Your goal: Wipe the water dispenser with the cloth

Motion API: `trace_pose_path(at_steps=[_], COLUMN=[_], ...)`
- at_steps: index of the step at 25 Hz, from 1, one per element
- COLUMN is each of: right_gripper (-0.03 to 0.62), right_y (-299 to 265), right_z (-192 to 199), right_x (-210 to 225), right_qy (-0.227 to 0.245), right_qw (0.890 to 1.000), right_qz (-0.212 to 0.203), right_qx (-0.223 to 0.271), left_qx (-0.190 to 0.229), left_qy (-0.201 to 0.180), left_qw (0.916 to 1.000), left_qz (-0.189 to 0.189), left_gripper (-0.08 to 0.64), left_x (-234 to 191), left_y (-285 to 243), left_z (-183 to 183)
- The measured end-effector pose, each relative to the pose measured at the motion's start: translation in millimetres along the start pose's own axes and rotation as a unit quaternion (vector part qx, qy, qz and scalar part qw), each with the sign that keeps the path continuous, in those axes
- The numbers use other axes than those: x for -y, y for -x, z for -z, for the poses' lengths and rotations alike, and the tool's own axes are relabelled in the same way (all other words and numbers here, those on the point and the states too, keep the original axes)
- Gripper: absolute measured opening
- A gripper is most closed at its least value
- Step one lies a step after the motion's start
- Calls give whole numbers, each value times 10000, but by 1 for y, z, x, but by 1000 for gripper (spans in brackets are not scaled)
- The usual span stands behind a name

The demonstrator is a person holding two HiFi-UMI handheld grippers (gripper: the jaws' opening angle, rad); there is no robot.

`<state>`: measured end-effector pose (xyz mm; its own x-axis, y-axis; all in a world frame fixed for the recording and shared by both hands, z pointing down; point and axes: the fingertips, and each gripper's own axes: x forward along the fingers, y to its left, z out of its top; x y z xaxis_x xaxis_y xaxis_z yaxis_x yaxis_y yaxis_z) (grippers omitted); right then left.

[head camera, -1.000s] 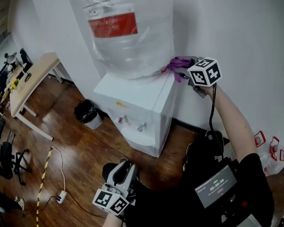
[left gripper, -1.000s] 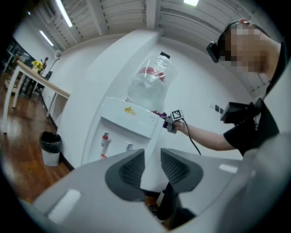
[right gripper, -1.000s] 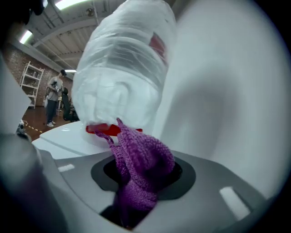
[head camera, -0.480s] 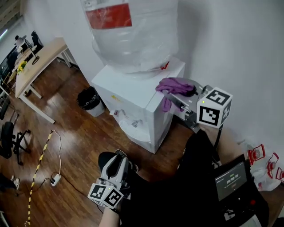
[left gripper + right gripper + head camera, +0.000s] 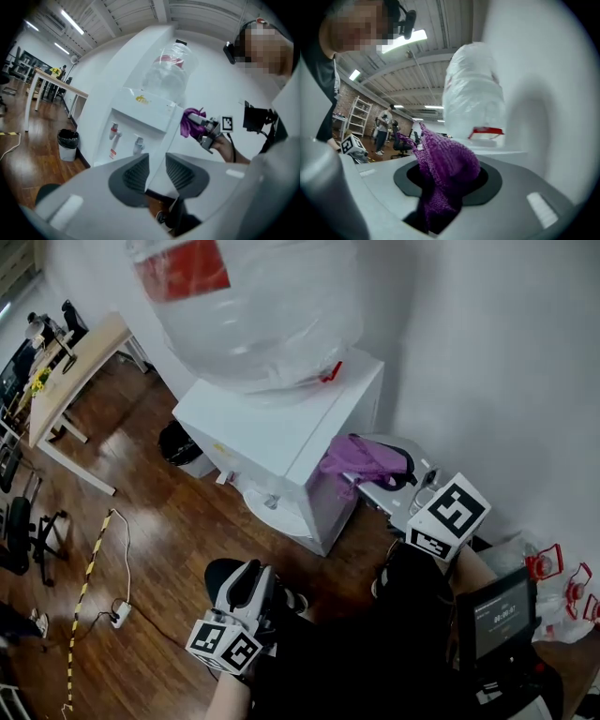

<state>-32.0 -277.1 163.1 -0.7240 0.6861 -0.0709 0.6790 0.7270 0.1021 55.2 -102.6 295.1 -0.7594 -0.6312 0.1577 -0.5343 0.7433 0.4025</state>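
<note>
The white water dispenser (image 5: pixel 281 423) stands against the wall with a plastic-wrapped bottle (image 5: pixel 253 315) on top. My right gripper (image 5: pixel 392 468) is shut on a purple cloth (image 5: pixel 359 458), which lies against the upper right side of the dispenser near its top edge. In the right gripper view the cloth (image 5: pixel 446 168) bunches between the jaws, with the bottle (image 5: pixel 473 93) just beyond. My left gripper (image 5: pixel 247 589) hangs low in front of the dispenser, above the floor. Its jaws (image 5: pixel 157 171) stand slightly apart with nothing between them. The left gripper view also shows the cloth (image 5: pixel 190 123) and the taps (image 5: pixel 112 131).
A black bin (image 5: pixel 173 442) stands left of the dispenser. A wooden desk (image 5: pixel 66 371) and an office chair (image 5: pixel 19 531) are at far left. A striped cable (image 5: pixel 89 587) and a power strip (image 5: pixel 119 617) lie on the floor. Red-handled bags (image 5: pixel 553 568) sit by the wall at right.
My right gripper has carried the cloth from the dispenser's top back corner down and toward me, onto its right side. The left gripper has barely shifted.
</note>
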Motion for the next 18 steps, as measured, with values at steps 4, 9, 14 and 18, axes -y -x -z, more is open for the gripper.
trace_pose_path(at_steps=[4, 9, 14, 18], right_gripper=[163, 163, 164, 164], right_y=[5, 9, 3, -2], right_z=[38, 44, 42, 42], right_x=[102, 189, 145, 47], right_qy=[-257, -480, -914, -846], right_qw=[9942, 9824, 9863, 9943], right_qz=[888, 1714, 1301, 608], right_qx=[-554, -560, -446, -226], left_qx=[36, -17, 40, 122], left_qy=[6, 87, 175, 206], left_qw=[10000, 10000, 9998, 9994], left_qz=[38, -15, -62, -248], left_gripper=[132, 132, 132, 132], left_x=[8, 17, 31, 36], left_y=[-4, -3, -4, 3], left_z=[-3, 10, 18, 25])
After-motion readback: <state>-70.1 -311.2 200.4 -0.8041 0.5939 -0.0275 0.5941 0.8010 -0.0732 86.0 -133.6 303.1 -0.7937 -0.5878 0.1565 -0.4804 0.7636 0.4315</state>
